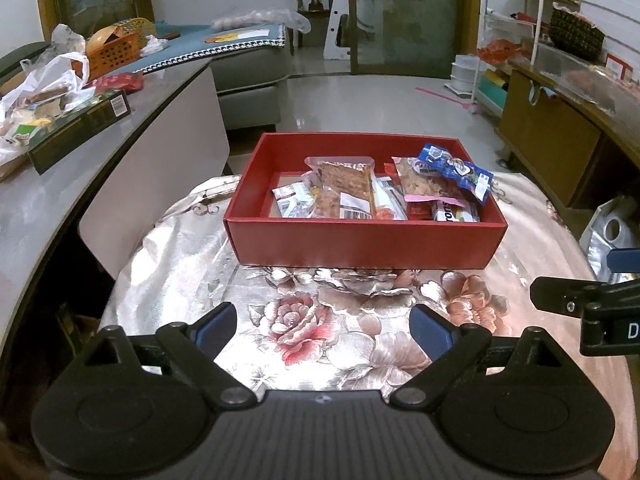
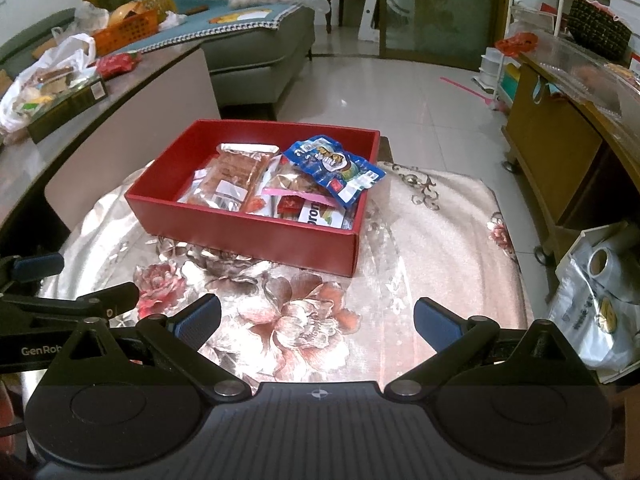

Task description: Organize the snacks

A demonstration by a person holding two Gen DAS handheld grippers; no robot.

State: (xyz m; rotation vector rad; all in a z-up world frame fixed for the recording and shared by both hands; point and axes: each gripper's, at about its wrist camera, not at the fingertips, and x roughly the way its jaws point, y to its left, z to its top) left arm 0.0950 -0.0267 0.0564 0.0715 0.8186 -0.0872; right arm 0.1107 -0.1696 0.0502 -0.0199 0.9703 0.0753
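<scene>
A red box stands on a floral-covered table and holds several snack packets. A blue packet lies on top at the right end, and a long clear-wrapped brown bar lies in the middle. My left gripper is open and empty, held in front of the box over the cloth. My right gripper is open and empty, in front of the box and to its right. Each gripper shows at the edge of the other's view.
A grey counter at left carries a dark green box, plastic bags and an orange basket. A wooden cabinet stands at right. A white bag with rolls sits beside the table's right edge. A sofa lies beyond.
</scene>
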